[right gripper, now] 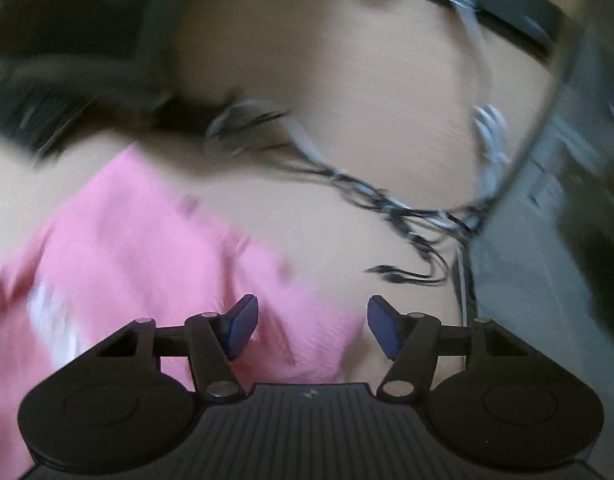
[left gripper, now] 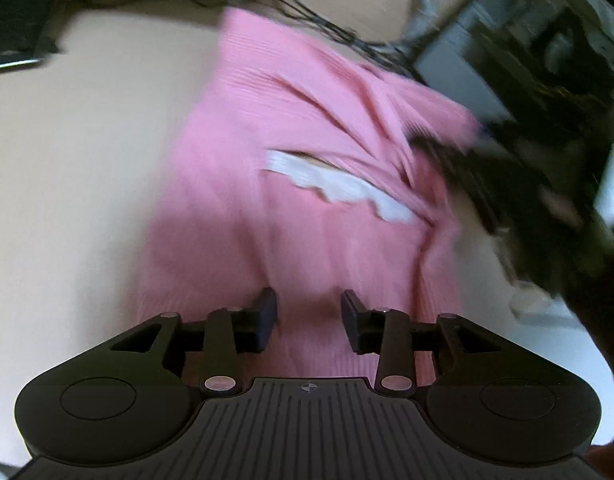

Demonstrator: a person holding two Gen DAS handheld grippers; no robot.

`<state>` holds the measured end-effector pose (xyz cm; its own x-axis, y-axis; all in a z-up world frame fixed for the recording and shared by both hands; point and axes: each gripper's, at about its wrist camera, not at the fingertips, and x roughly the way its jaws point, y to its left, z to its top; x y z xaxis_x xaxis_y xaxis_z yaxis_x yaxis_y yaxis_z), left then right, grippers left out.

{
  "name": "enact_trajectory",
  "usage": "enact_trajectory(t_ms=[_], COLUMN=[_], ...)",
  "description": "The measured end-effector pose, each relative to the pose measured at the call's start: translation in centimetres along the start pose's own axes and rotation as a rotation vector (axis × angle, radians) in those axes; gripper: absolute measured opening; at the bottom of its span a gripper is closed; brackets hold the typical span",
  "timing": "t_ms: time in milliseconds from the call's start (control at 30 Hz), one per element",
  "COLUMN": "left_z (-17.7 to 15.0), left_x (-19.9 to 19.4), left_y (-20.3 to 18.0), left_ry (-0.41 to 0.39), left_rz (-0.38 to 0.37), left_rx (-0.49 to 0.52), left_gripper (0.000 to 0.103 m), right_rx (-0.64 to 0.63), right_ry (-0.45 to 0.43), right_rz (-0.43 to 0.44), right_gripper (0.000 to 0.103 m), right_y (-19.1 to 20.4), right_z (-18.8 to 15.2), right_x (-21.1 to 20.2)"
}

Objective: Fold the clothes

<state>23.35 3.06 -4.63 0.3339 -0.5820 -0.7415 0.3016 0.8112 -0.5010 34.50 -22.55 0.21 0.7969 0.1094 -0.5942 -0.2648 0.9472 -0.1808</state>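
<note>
Left gripper [left gripper: 309,316] is hovering over the pink sweater [left gripper: 307,168], jaws slightly parted with nothing pinched, likely lining up a fold; sweater is lying spread on the beige table [left gripper: 87,160]; right gripper [right gripper: 312,326] is gaping wide above its edge, empty; no readable writing

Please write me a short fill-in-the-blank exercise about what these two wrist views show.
1. The ribbed knit garment lying on the beige table is coloured ____.
2. The garment carries a scalloped trim coloured ____.
3. The fingers of the left gripper stand apart, with ____ pinched between them.
4. Beyond the garment, a bundle of dark and white ____ trails across the table, as the right wrist view shows past the open right gripper.

Missing words: pink; white; nothing; cables
</note>
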Motion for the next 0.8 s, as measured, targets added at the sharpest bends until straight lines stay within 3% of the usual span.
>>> enact_trajectory(t_ms=[100,200,300,467,667,700,800], left_z=[1.0,3.2,7.1,13.4,17.2,17.3,17.6], left_x=[-0.6,-2.0,-2.6,0.2,5.5,6.1,7.5], left_y=[-1.4,-1.6,0.6,4.9,6.7,6.8,7.3], left_ry=[0.011,-0.043,-0.138,-0.206,-0.163,-0.156,-0.147], left_rz=[-0.083,-0.115,-0.063,0.064,0.086,0.081,0.063], left_rx=[0.062,0.09,0.019,-0.069,-0.045,-0.041,-0.031], left_gripper=[0.041,0.06,0.074,0.075,0.074,0.074,0.066], right_rx=[0.131,0.229,0.328,0.463,0.531,0.513,0.426], right_ry=[-0.022,-0.001,0.06,0.155,0.216,0.211,0.212], right_rz=[0.019,0.041,0.077,0.102,0.154,0.163,0.178], right_gripper=[0.064,0.069,0.07,0.07,0.071,0.068,0.027], right_y=[-2.7,-4.4,-5.1,-5.1,-4.1,-3.8,-2.1], right_z=[1.1,0.7,-0.7,-2.5,-2.8,-2.6,-1.8], right_x=[-0.9,-1.3,-0.2,3.3,6.4,6.6,7.1])
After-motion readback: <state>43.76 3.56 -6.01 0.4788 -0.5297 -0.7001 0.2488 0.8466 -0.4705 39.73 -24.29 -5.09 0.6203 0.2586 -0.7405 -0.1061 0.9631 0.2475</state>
